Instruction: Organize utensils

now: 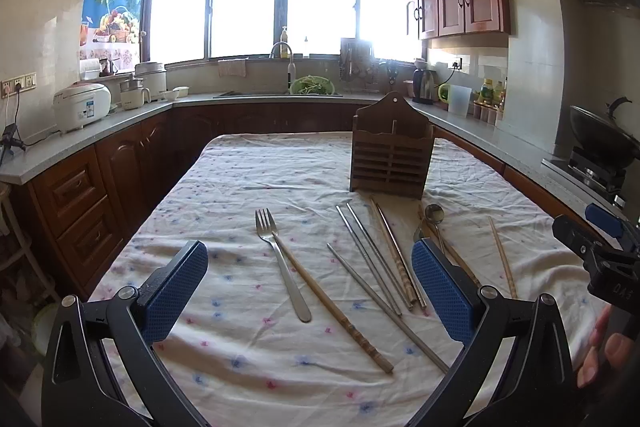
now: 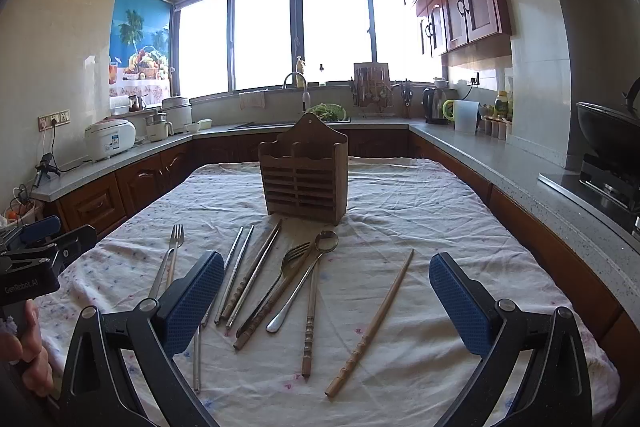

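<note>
The left gripper (image 1: 310,291) hovers over the near left part of the table (image 1: 224,179), its blue pads spread wide with nothing between them. Under it, on the floral tablecloth (image 1: 260,355), lies a steel fork (image 1: 282,263), with a wooden chopstick (image 1: 332,303) running from beside its neck toward the near edge, touching it there. Just to the right lie three metal chopsticks (image 1: 370,259) and a further wooden pair (image 1: 396,255). Right of these, a second fork (image 2: 294,257) and a steel spoon (image 2: 304,279) lie crossed over other wooden chopsticks. A single wooden chopstick (image 2: 372,323) lies apart on the right. The right gripper (image 2: 326,301) hovers above this right-hand group, also wide open and holding nothing. Beyond all the utensils, toward the far side, the wooden utensil holder (image 2: 304,173) stands upright, showing two slatted compartments.
</note>
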A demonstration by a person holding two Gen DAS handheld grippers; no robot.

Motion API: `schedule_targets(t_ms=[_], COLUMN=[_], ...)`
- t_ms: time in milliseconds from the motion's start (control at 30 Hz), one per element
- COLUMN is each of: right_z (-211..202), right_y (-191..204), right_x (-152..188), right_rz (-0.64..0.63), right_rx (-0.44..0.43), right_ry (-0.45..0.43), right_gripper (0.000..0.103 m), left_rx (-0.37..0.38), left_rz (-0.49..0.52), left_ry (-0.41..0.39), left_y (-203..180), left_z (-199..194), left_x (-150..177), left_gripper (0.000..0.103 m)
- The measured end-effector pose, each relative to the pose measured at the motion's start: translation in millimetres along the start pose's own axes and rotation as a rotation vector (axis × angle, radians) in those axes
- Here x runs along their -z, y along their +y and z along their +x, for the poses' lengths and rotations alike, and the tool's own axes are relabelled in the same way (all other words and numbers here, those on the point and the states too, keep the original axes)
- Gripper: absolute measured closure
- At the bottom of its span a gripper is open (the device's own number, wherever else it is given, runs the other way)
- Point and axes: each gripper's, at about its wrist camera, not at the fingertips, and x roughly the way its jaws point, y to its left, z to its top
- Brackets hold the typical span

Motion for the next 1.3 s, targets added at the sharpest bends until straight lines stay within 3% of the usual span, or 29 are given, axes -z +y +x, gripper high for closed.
schedule_targets(t_ms=[1300], right_z=[-0.5], right_y=[4.5], right_x=[-2.6], right_rz=[0.012], right_rx=[-0.033], right_ry=[-0.009], right_gripper=[0.000], left_rx=[0.010], left_rz=[-0.005], left_ry=[-0.001], left_y=[0.4], left_z=[4.6], left_x=[4.7], left_gripper=[0.000])
